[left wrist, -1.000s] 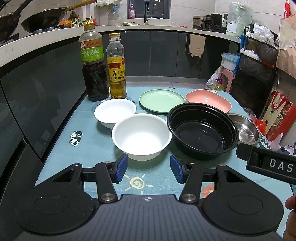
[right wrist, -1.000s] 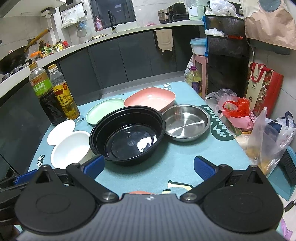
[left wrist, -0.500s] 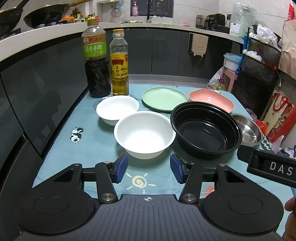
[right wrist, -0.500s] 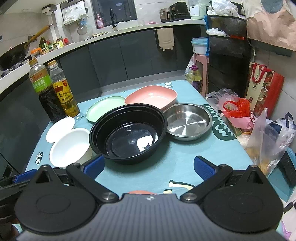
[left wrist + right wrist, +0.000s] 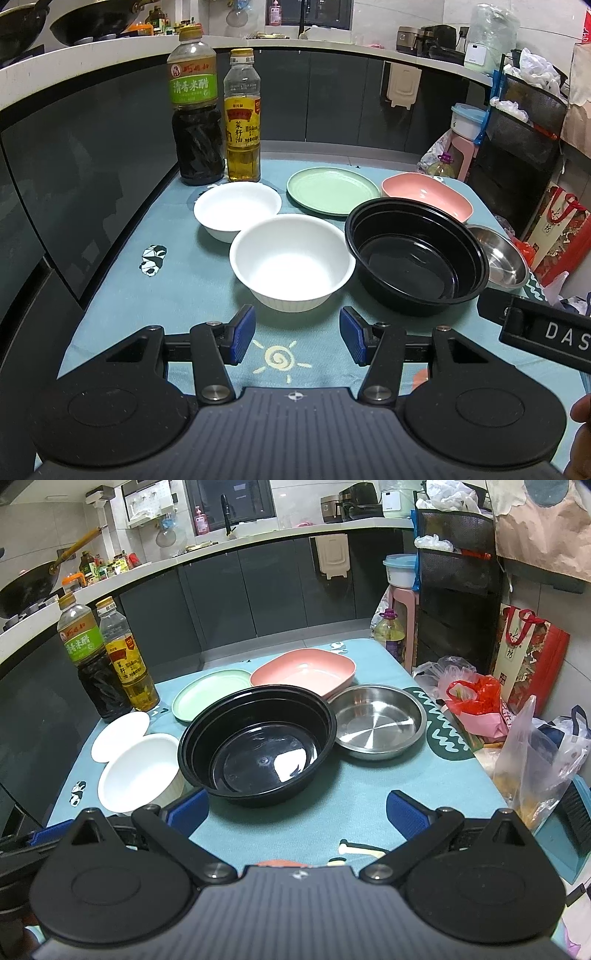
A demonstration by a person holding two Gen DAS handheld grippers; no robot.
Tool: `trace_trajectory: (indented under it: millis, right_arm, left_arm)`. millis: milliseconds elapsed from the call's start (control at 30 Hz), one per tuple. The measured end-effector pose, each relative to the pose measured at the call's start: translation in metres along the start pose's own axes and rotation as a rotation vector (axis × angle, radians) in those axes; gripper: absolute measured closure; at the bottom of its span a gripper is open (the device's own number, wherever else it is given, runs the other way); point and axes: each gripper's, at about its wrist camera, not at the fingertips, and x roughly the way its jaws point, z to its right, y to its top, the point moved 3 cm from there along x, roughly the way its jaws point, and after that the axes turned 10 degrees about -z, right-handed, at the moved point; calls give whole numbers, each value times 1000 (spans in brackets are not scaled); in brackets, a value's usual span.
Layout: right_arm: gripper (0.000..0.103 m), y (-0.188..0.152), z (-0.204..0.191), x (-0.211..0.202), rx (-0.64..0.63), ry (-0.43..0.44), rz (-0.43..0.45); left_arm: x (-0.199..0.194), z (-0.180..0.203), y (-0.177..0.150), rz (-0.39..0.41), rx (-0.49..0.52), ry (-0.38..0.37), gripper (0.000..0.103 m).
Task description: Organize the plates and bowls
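Left wrist view: the left gripper [image 5: 297,336] is hanging released and empty over the teal tablecloth [image 5: 122,295], its blue pads spread apart.
Nearest dish: a deep white bowl [image 5: 291,258] is sitting at 12 o'clock, just ahead of the gap and apart from both pads.
Neighbours: a shallow white bowl [image 5: 236,208] is lying at 11 o'clock; a black bowl [image 5: 417,254] at 1 o'clock, just beside the deep one; a green plate [image 5: 332,190] and a pink dish [image 5: 428,194] are waiting farther back; two bottles [image 5: 218,118] are standing at 11 o'clock.

Right wrist view: the right gripper [image 5: 297,812] is hovering released, gripping nothing.
Nearest dish: the black bowl [image 5: 258,744] is sitting at 12 o'clock, slightly toward 11.
Others: a steel pan [image 5: 378,720] is touching its rim at 1 o'clock; the deep white bowl [image 5: 138,773] is lying at 10 o'clock.

Turning relation: all the dishes are round, so no long axis matters; the left hand looks nearer the white bowls, the right nearer the black bowl and the pan.
Progress: nothing is stacked yet.
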Motion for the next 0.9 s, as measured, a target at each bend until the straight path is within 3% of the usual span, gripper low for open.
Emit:
trace_trajectory:
  millis: [567, 800, 900]
  right_arm:
    - [65, 6, 6, 14, 0, 18, -24]
    - [65, 14, 11, 21, -9, 131, -102]
    - [65, 19, 12, 22, -32, 104, -108]
  left_arm:
    - [13, 3, 3, -24, 9, 24, 55]
    - [21, 7, 7, -35, 10, 26, 55]
    - [24, 10, 10, -37, 16, 26, 55]
